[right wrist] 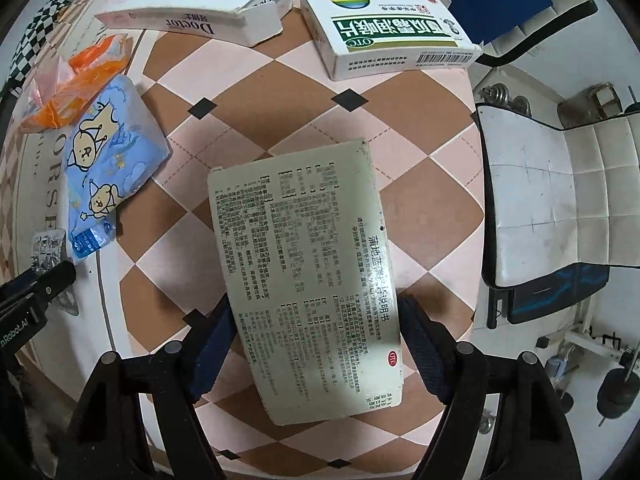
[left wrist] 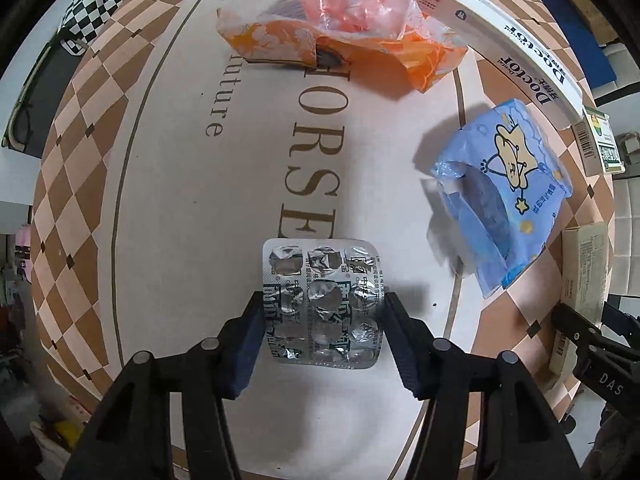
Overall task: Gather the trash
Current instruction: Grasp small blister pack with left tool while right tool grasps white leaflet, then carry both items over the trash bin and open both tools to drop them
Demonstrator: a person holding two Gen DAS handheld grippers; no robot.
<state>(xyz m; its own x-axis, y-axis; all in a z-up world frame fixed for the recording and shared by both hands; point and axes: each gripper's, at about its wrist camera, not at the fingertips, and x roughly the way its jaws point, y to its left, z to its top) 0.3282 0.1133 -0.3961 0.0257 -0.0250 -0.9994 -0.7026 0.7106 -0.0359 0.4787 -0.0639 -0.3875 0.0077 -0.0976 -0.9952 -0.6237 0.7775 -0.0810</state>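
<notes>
Blister sheet (left wrist: pixel 322 304), foil side up with most pockets burst, sits between the fingers of the left gripper (left wrist: pixel 323 320); both pads meet its long edges, so the jaws look closed on it at roughly sheet width, though whether it is lifted or flat on the table (left wrist: pixel 168 208) cannot be told. Judgement: very light, thin, springy foil-and-plastic; it will bow if squeezed hard across its width and could pop out, so a light edge pinch near mid-length, as now, seems right. Right gripper (right wrist: pixel 316 344) straddles a flat pale carton (right wrist: pixel 304 280) printed with small text; the fingers flank its lower half, touching or nearly so on both sides, jaws wide, and a firm clamp cannot be confirmed. Judgement: empty card, light, fairly stiff lengthwise but crushable across; grip on the long edges near the middle. Further out lie soft trash: a blue wrapper (left wrist: pixel 500 196) beside the sheet and an orange wrapper (left wrist: pixel 340 36) beyond it, both crinkly, slippery film, best pinched at a fold. Two more cartons remain, a white Doctor box (right wrist: pixel 196 8) and a green-striped box (right wrist: pixel 388 36), well apart from both grippers.
</notes>
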